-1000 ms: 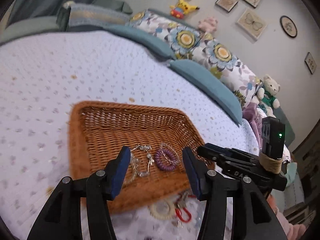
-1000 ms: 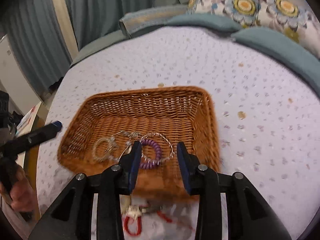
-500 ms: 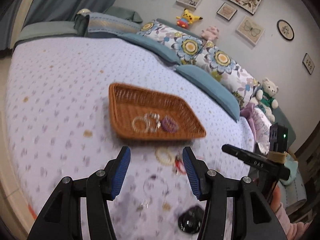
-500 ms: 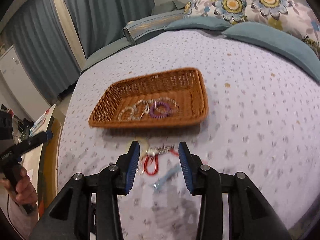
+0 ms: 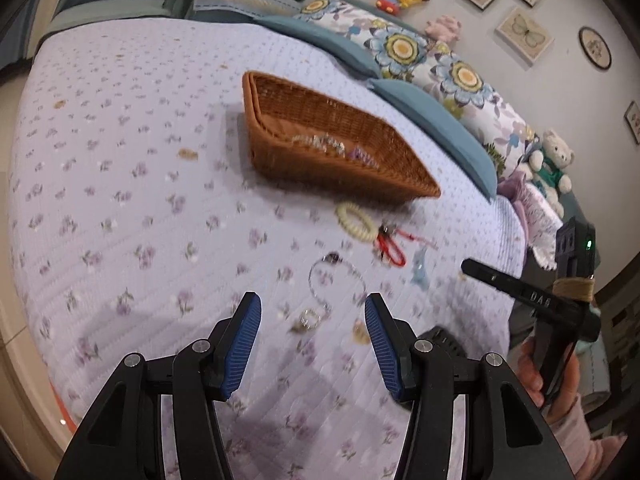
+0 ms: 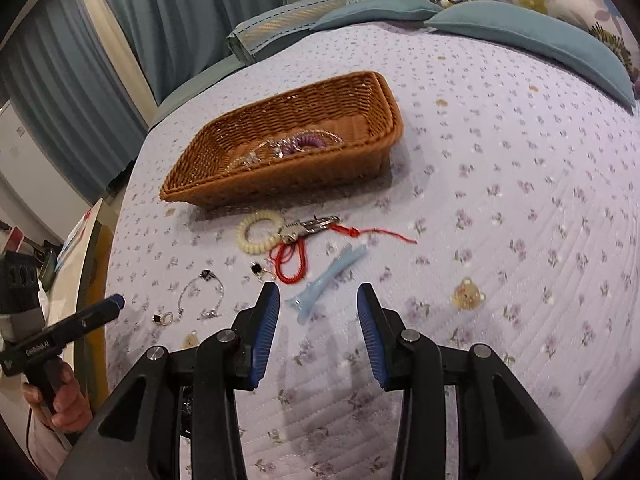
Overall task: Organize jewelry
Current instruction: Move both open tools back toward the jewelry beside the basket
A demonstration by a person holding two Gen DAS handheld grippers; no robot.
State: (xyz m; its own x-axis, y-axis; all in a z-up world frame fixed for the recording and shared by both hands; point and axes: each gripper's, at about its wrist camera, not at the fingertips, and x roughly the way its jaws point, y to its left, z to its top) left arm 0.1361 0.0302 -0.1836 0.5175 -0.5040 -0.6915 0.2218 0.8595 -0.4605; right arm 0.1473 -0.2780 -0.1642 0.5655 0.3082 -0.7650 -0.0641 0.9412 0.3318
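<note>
Both grippers hang above the bed [image 6: 520, 208] here, over its lilac flowered quilt. The left gripper [image 5: 313, 330] has its blue pads spread wide with nothing between them, and below the gap lies a thin silver chain bracelet [image 5: 336, 280] with a small ring [image 5: 310, 318] just beside it. The right gripper [image 6: 318, 326] is just as wide apart and empty, and a pale blue hair clip [image 6: 326, 280] lies on the quilt just ahead of its fingers.

Further up the bed sits the wicker basket [image 6: 304, 176], holding a purple coil bracelet [image 6: 306, 143] and some silvery beaded pieces [image 6: 248, 159], though they blur together and I can't separate them. Just in front of the basket lie a cream coil bracelet [image 6: 258, 232], a metal clip [image 6: 310, 225] touching it, and a red cord [image 6: 294, 258] trailing off. A little bear charm [image 6: 466, 294] sits well apart to the right, and a small dark earring [image 6: 160, 319] lies near the chain.
</note>
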